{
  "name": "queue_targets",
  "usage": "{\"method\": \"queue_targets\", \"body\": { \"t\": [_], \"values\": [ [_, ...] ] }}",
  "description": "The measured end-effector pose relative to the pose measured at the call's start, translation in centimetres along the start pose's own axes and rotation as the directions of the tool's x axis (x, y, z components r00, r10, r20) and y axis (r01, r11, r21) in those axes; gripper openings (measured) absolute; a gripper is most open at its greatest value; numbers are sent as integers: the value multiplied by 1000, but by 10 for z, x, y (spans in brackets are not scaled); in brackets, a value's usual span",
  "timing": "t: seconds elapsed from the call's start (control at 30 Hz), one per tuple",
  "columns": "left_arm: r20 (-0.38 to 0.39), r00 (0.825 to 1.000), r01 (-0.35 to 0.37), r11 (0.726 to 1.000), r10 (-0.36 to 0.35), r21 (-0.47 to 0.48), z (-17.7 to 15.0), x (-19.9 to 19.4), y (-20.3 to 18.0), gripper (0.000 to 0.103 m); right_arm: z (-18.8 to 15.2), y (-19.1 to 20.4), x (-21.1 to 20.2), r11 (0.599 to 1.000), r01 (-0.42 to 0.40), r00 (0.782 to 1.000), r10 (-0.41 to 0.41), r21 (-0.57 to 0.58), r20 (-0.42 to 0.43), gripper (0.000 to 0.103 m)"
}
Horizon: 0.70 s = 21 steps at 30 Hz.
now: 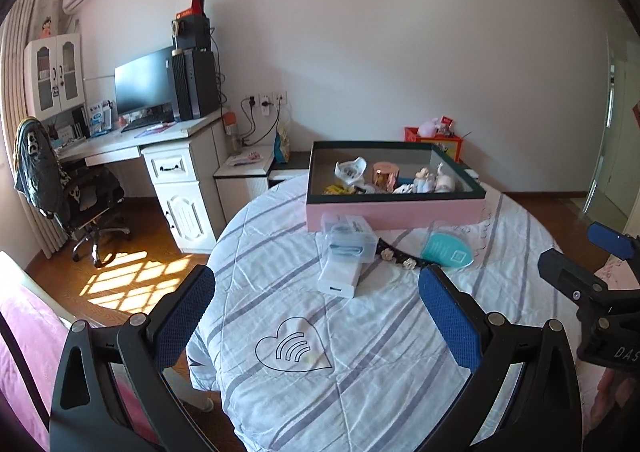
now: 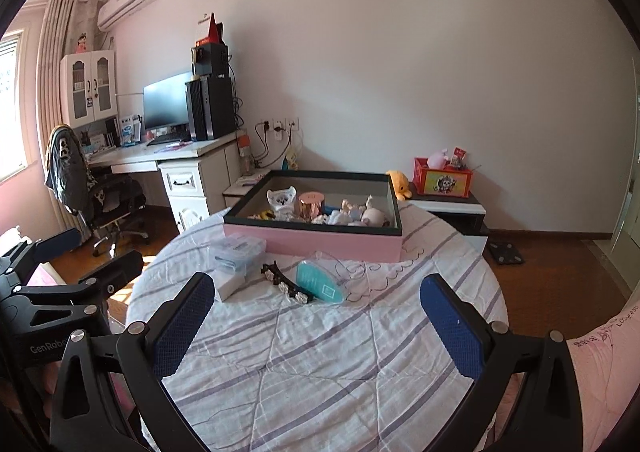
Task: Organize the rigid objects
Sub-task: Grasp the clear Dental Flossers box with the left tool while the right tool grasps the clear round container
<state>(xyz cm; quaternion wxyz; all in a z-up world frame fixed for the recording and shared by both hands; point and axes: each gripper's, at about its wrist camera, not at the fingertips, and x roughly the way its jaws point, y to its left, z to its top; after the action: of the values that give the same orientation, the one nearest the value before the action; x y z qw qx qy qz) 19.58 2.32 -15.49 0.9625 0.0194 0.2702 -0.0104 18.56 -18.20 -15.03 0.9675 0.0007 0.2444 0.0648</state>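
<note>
With both the left gripper (image 1: 316, 316) and the right gripper (image 2: 316, 316) hovering wide open and empty, no grasp has begun, and the next move probably calls for reaching the white charger (image 1: 339, 279) lying before the pink box (image 1: 396, 212) near the bench's far edge.

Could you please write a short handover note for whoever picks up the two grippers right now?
Left hand-held gripper: open, empty, above the table's near side. Right hand-held gripper: open, empty, likewise.
Pink box sits at the table's far side and already holds a copper cup, figurines and small items.
Still on the striped cloth in front of the box: clear plastic case resting on a white charger, flowered hair clip, teal packet.
Left: move those four into the box.
</note>
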Motion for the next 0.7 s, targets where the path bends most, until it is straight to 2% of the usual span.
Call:
{"method": "queue_targets", "body": {
  "t": [0.1, 0.27, 0.57, 0.63, 0.7],
  "values": [
    [-73, 997, -7, 1000, 5, -24, -7, 33, 10, 103, -11, -15, 32, 999, 26, 997, -24, 25, -75, 103],
    [-155, 987, 30, 998, -38, -58, -9, 81, 13, 103, -20, -35, 71, 997, 39, 988, -28, 70, -152, 103],
    [-227, 973, 47, 999, -46, 0, 17, 153, -8, 103, -18, -46, 115, 996, 25, 977, -5, 91, -211, 103],
    [-254, 965, 67, 998, -63, 7, 21, 167, -15, 103, -16, -47, 122, 995, 21, 976, 1, 101, -219, 103],
    [-282, 958, 62, 997, -50, 35, 23, 180, -22, 103, -12, -48, 130, 993, 11, 974, 15, 113, -227, 103]
  ]
}}
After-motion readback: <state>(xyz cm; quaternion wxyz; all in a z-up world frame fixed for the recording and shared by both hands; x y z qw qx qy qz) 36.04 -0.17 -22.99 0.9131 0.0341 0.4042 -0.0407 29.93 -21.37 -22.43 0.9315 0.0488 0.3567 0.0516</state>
